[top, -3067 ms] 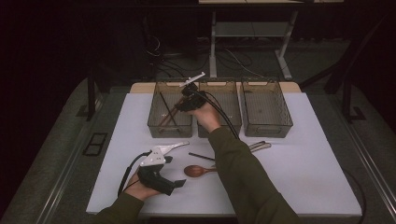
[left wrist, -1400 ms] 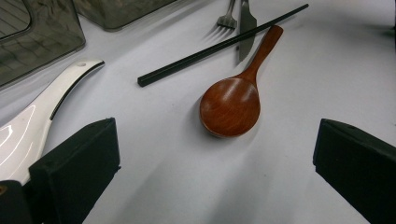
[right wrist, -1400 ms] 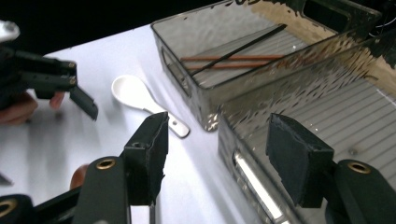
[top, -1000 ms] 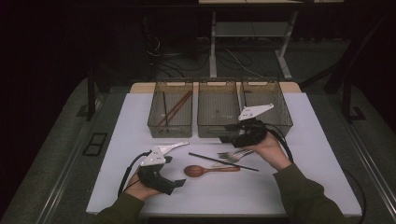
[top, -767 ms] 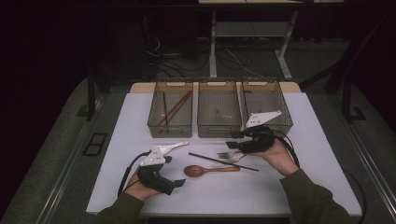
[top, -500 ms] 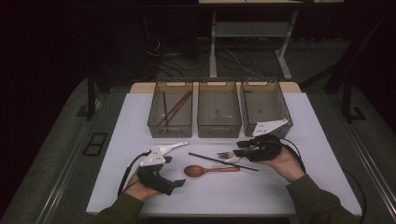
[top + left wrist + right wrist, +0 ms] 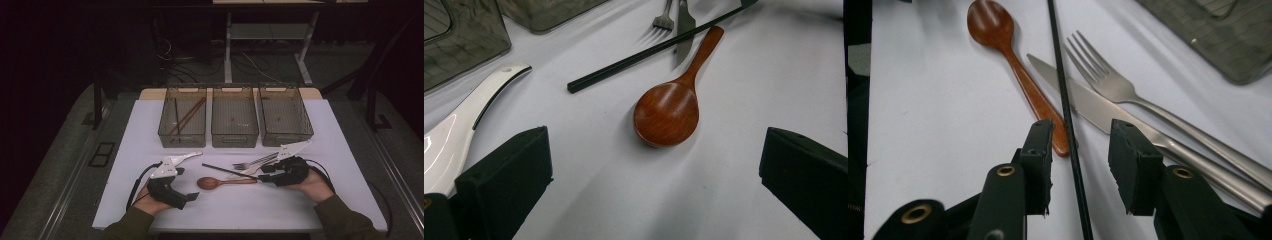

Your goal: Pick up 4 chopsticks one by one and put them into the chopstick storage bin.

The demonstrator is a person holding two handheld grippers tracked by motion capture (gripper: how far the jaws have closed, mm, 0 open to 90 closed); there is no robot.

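My right gripper (image 7: 1080, 170) has just been closing, jaws apart around the black chopstick (image 7: 1063, 95) on the table (image 7: 320, 130), not pinching yet. I should squeeze straight and miss the wooden spoon (image 7: 1013, 60) and knife (image 7: 1088, 107). My left gripper (image 7: 649, 180) rests wide open.

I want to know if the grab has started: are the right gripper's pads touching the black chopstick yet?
Apart. In the right gripper view the black chopstick runs between the right gripper pads, white table showing on both sides.
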